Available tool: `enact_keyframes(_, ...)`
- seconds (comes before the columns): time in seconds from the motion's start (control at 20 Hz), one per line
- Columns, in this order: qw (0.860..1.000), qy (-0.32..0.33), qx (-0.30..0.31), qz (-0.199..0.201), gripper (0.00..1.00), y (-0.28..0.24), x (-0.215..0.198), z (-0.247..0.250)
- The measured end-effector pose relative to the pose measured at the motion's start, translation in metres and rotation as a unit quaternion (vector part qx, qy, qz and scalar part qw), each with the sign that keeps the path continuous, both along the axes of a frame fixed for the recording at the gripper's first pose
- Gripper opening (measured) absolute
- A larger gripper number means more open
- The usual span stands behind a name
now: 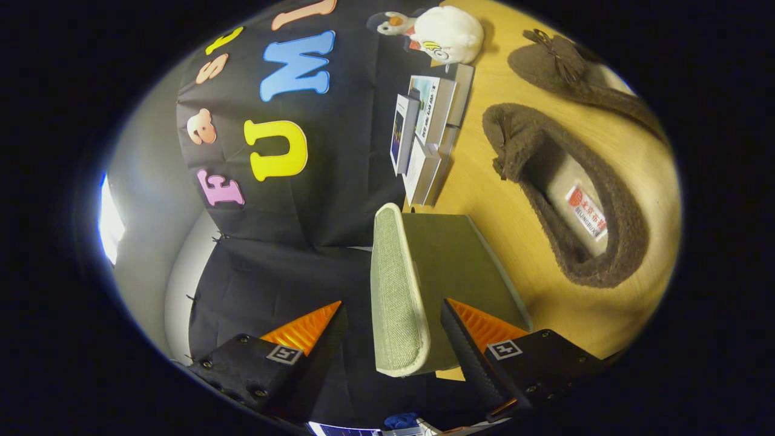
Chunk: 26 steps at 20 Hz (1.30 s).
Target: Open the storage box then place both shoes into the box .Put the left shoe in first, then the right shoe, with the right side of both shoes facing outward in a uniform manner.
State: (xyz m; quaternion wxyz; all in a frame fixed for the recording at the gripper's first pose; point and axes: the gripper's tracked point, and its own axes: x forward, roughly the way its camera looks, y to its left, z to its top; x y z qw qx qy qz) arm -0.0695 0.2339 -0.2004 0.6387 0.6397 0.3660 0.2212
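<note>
A grey-green fabric storage box (466, 266) with cream trim stands on the wooden table (484, 181). The woven edge of its lid (396, 290) runs between my fingers. My gripper (393, 306) is open and straddles that lid edge: one finger stands clear of it, the other is close beside it. Two brown fuzzy shoes with bows lie on the table beyond the box. The nearer shoe (623, 218) shows its pale insole with a label. The farther shoe (560, 66) lies behind it. The view is rolled, so the table stands on one side.
A row of books (427, 133) stands against the black cloth wall just past the box. A white plush duck (445, 33) sits farther along the wall. Bare wood shows between the box and the nearer shoe.
</note>
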Motion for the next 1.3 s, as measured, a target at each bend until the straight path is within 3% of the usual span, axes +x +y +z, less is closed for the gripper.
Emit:
enact_keyframes(0.05, 1.0, 0.004, 0.011, 0.004, 0.88, 0.003, -0.001, -0.001)
enact_keyframes(0.35, 0.998, 0.006, 0.043, 0.05, 0.87, 0.028, -0.013, 0.0)
enact_keyframes(0.4, 0.998, 0.011, 0.035, 0.051, 0.8, 0.03, -0.016, -0.005)
enact_keyframes(0.45, 0.998, 0.018, 0.023, 0.054, 0.59, 0.03, -0.015, -0.012)
enact_keyframes(0.55, 0.998, 0.028, 0.031, 0.055, 0.36, 0.03, -0.017, -0.016)
enact_keyframes(0.7, 0.997, 0.011, 0.046, 0.063, 0.36, 0.031, -0.018, -0.007)
enact_keyframes(0.75, 0.998, 0.018, 0.035, 0.045, 0.2, 0.037, -0.009, -0.008)
enact_keyframes(0.8, 0.997, 0.004, 0.034, 0.063, 0.03, 0.034, -0.011, -0.002)
enact_keyframes(1.0, 0.993, -0.048, -0.027, 0.101, 0.0, 0.035, -0.018, 0.008)
enact_keyframes(1.3, 0.985, -0.106, -0.057, 0.125, 0.0, 0.036, -0.01, 0.063)
